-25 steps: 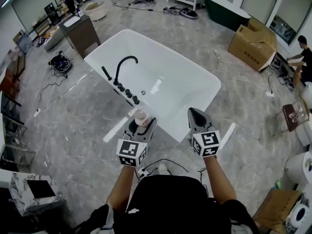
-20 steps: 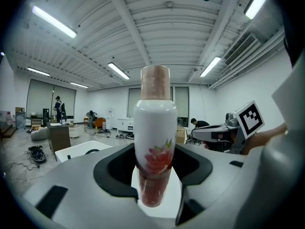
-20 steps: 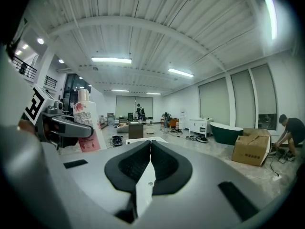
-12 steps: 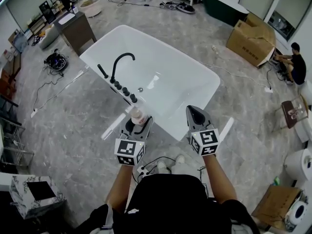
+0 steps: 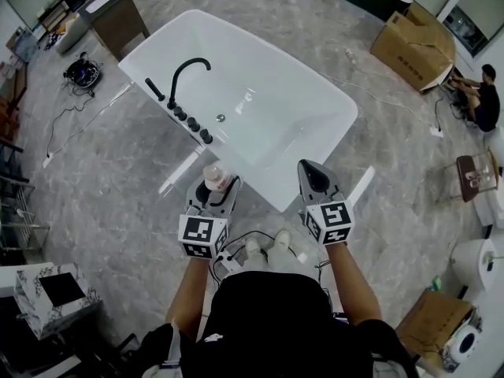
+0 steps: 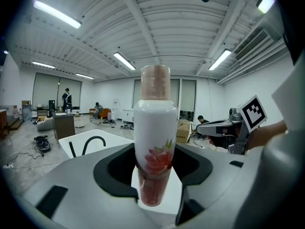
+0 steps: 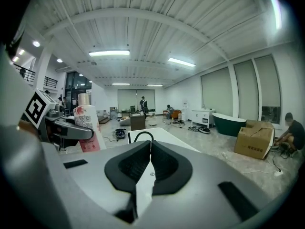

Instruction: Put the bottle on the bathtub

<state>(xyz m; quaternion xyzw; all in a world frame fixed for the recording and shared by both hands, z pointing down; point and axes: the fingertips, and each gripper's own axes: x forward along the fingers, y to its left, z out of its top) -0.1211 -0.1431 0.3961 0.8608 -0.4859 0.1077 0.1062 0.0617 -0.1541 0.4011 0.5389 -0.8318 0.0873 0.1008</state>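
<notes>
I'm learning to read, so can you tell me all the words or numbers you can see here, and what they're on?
No words or numbers can be read here.
bottle: only a red flower picture; the red print seen in the right gripper view is too blurred.
cardboard box: dark print, too small to read.
marker cubes: black and white square patterns, not words.

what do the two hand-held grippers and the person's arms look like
The left hand-held gripper and right hand-held gripper are matching light grey shells with black padded jaw linings. Each carries a white cube printed with black square markers. The person wears a black top that leaves the forearms uncovered.
</notes>
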